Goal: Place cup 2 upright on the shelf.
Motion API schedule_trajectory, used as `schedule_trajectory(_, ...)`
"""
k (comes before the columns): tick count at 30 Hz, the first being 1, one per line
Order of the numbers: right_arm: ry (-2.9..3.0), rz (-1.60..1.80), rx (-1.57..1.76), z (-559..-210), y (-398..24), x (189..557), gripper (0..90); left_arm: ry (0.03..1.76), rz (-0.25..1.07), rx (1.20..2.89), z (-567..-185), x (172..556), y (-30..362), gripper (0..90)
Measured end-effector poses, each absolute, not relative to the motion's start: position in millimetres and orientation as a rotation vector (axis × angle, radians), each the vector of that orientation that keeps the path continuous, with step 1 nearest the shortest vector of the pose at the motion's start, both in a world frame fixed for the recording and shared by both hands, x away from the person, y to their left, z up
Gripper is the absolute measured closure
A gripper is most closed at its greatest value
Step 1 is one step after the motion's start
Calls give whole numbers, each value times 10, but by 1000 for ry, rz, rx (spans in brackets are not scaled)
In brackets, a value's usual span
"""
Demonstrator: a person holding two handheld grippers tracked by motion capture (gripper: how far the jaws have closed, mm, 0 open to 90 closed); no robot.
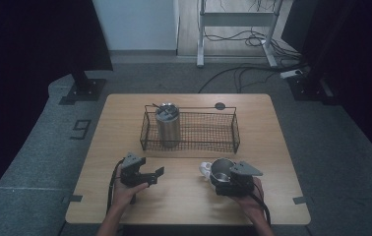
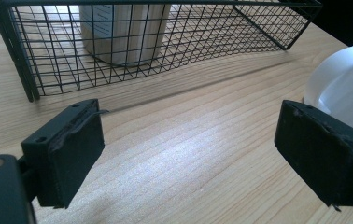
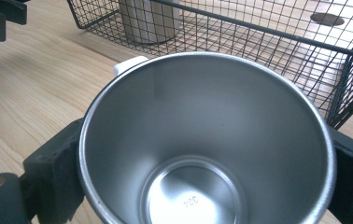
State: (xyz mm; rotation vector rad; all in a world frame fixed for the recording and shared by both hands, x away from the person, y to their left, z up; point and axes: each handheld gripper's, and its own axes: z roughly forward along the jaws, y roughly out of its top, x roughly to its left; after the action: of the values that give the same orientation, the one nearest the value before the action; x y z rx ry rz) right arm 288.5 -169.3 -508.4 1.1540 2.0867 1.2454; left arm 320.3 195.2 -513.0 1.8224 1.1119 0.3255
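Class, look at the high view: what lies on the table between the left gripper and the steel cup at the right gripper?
Bare wood of the table separates the left gripper from the steel cup, apart from a white object beside the cup.

High view looks down; both gripper views, low, share the basket (image 1: 189, 129).

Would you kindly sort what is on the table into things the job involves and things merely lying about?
In the job:
- steel cup, between the right gripper fingers
- wire basket
- lidded steel tumbler, standing in the basket

Lying about:
- white object beside the cup
- dark disc behind the basket
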Motion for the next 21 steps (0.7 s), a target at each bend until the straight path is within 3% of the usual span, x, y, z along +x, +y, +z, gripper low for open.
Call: schedule_trajectory(21, 2053, 1301, 1153, -4932, -1782, 2852, 62, 1130, 332, 1815, -5124, 3207, 1982, 93)
